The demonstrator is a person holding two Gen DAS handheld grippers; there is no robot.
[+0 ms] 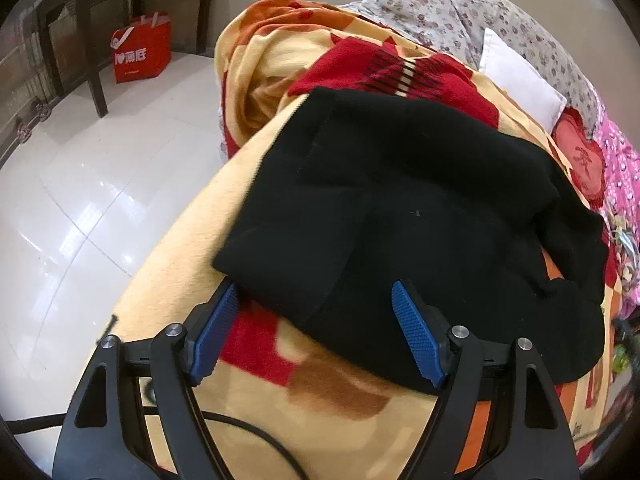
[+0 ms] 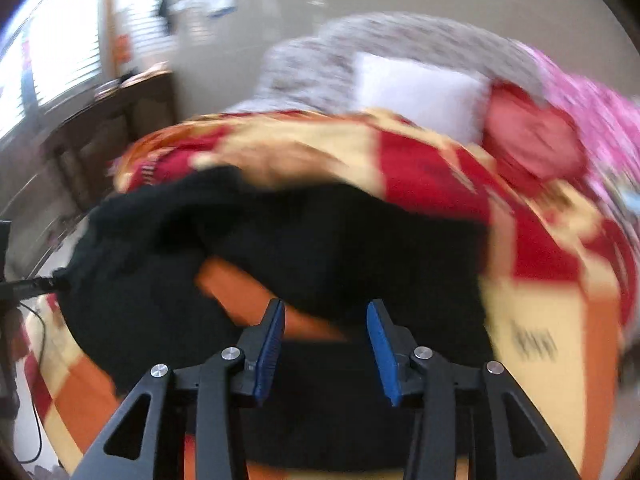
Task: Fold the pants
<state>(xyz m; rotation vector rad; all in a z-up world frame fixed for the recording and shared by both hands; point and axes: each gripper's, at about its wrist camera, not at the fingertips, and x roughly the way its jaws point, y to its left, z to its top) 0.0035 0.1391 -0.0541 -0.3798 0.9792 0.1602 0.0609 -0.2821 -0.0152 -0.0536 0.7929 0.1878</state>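
Observation:
Black pants (image 1: 400, 200) lie folded in a thick bundle on a yellow, red and orange blanket (image 1: 180, 300) spread over a bed. My left gripper (image 1: 316, 286) is open wide, its blue pads (image 1: 416, 332) on either side of the bundle's near edge and not pressing on it. In the blurred right wrist view the pants (image 2: 320, 240) lie rumpled, with a patch of orange blanket showing through a gap. My right gripper (image 2: 326, 304) hangs over their near part, open, its pads apart from the cloth.
Floral pillows (image 1: 440, 8), a white pillow (image 1: 516, 76) and pink bedding (image 1: 620, 168) lie at the bed's far end. White tiled floor (image 1: 80, 200) is to the left, with a red paper bag (image 1: 140, 52) by a dark wooden table (image 1: 92, 60). A black cable (image 1: 256, 432) trails under my left gripper.

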